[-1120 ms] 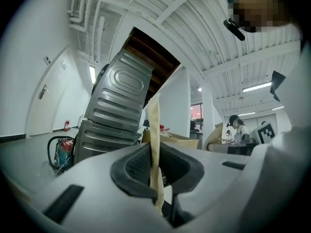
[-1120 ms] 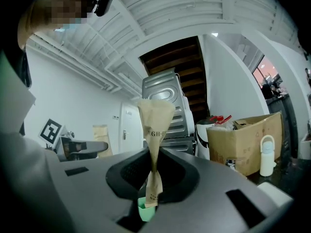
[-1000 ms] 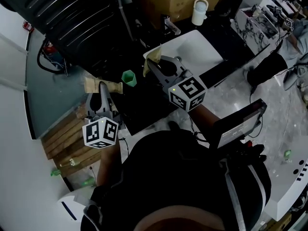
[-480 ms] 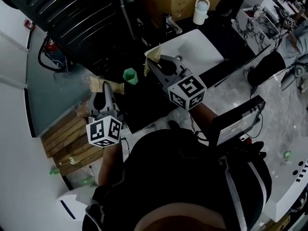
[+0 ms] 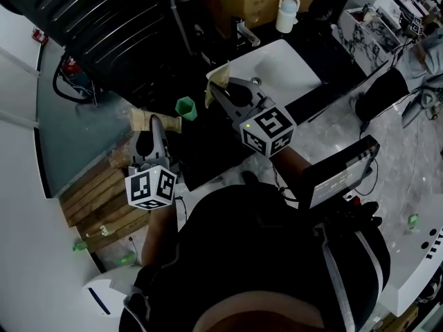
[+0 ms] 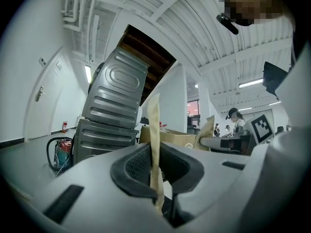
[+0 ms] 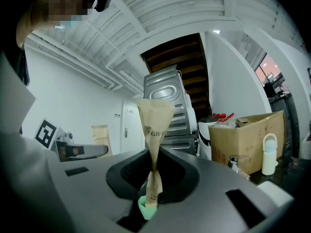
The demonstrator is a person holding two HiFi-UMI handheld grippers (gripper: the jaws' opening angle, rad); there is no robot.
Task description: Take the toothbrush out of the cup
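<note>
Right gripper view: toothbrush in tan paper sleeve (image 7: 154,125) upright, pinched between closed jaws of right gripper (image 7: 153,181), out of green cup (image 7: 146,210) just below. Head view: cup upright on dark counter (image 5: 208,151), between grippers. Left gripper (image 5: 154,128) clamped on second tan paper packet (image 5: 138,120). White sink (image 5: 291,69) beyond.

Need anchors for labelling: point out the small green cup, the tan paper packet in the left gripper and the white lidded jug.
Small green cup (image 5: 185,108), head view, its middle.
Tan paper packet (image 6: 153,130), left gripper view, its middle.
White lidded jug (image 5: 285,21), head view, its body.
</note>
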